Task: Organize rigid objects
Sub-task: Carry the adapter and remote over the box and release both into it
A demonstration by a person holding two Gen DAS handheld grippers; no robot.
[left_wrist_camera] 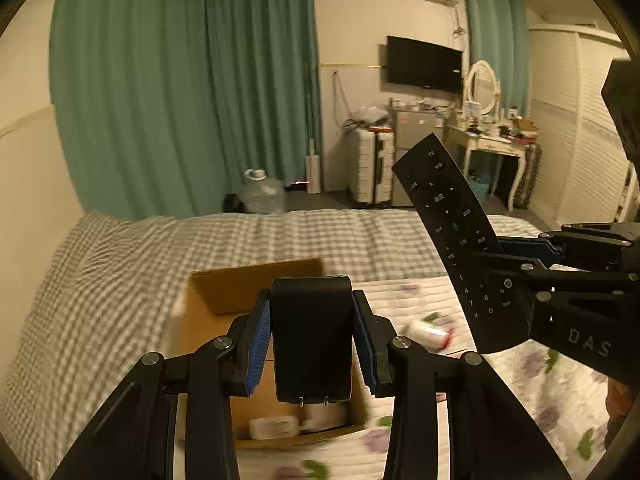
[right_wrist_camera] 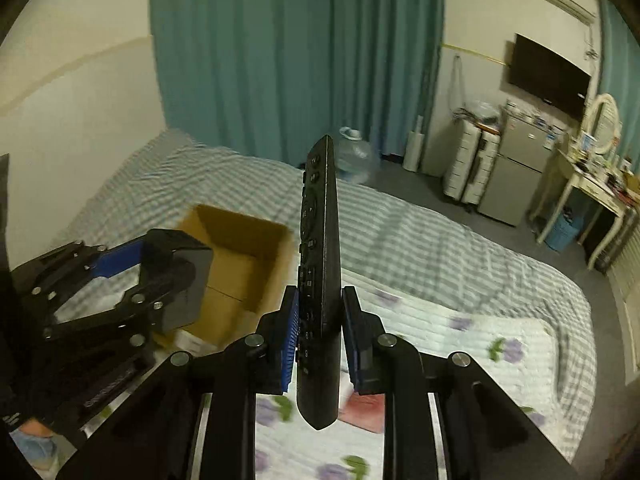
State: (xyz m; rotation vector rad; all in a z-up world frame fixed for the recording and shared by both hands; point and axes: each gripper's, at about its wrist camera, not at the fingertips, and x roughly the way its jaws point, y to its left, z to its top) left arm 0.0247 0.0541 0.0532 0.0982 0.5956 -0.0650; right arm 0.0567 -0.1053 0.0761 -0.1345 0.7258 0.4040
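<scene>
My left gripper point(left_wrist_camera: 312, 336) is shut on a black box-shaped device point(left_wrist_camera: 312, 332) with two metal prongs at its near end, held above an open cardboard box point(left_wrist_camera: 244, 288) on the bed. The same gripper point(right_wrist_camera: 160, 276) and device point(right_wrist_camera: 180, 280) show at the left of the right wrist view, over the box point(right_wrist_camera: 240, 248). My right gripper point(right_wrist_camera: 320, 328) is shut on a long black TV remote point(right_wrist_camera: 320, 264), held upright, buttons facing left. That remote point(left_wrist_camera: 452, 232) and gripper point(left_wrist_camera: 516, 264) appear at the right of the left wrist view. White items point(left_wrist_camera: 276, 426) lie inside the box.
The bed has a grey checked sheet point(left_wrist_camera: 120, 264) and a white floral quilt point(right_wrist_camera: 460, 344). A small white and red object point(left_wrist_camera: 428, 334) and a red flat item point(right_wrist_camera: 364, 408) lie on the quilt. Behind are teal curtains point(left_wrist_camera: 180, 80), a water jug point(left_wrist_camera: 262, 194), a fridge, a TV and a dressing table.
</scene>
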